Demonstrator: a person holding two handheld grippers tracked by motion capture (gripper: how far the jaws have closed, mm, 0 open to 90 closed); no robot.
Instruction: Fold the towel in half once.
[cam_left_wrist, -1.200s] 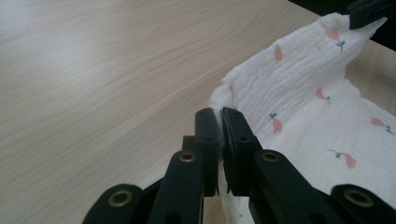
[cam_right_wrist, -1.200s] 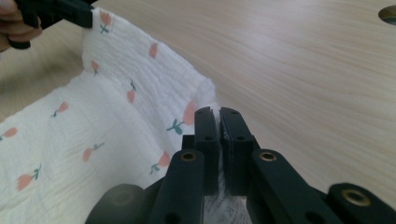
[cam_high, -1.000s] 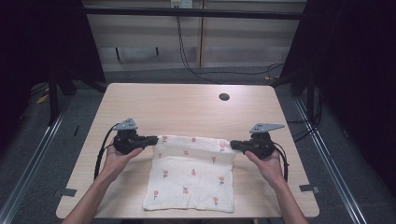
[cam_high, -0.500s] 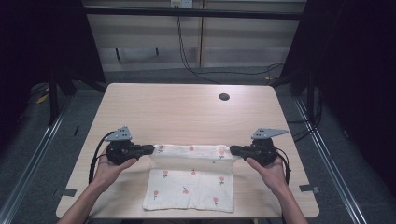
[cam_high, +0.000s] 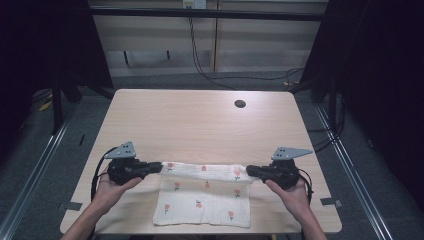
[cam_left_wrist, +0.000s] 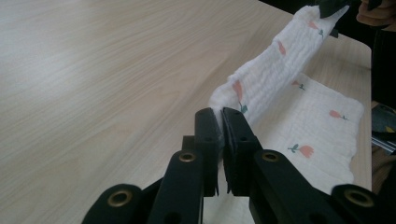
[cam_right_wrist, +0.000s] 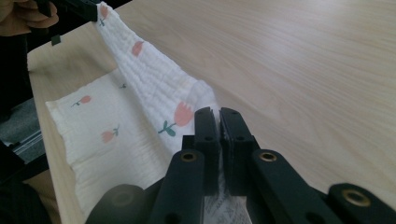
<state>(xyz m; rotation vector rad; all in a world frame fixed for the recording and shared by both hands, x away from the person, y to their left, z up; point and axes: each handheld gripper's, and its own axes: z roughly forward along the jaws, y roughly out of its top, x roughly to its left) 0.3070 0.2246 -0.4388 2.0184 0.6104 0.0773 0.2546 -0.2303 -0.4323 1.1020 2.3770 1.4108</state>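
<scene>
A white muslin cloth (cam_high: 202, 197) printed with small red tulips lies on the near half of a light wooden desk (cam_high: 200, 125), between the person's two hands. Its near portion rests flat on the desk, reaching almost to the near edge; its far edge is lifted off the surface and drawn into a taut, bunched band running from one tool to the other.

The left tool (cam_high: 154, 168), held in the person's left hand (cam_high: 111, 189), is clenched on the left end of that band; in the left gripper view its two black jaws (cam_left_wrist: 219, 135) are pressed together with a fold of the cloth (cam_left_wrist: 275, 65) pinched between their tips.

The right tool (cam_high: 252, 171), held in the right hand (cam_high: 292, 196), is clenched on the opposite end; in the right gripper view its jaws (cam_right_wrist: 217, 135) meet on a corner of the cloth (cam_right_wrist: 154, 88) bearing a tulip motif.

A grey three-cornered plate (cam_high: 122, 149) sits on top of each tool. A small dark round hole (cam_high: 240, 104) lies in the desk near its far edge, well apart from the cloth.
</scene>
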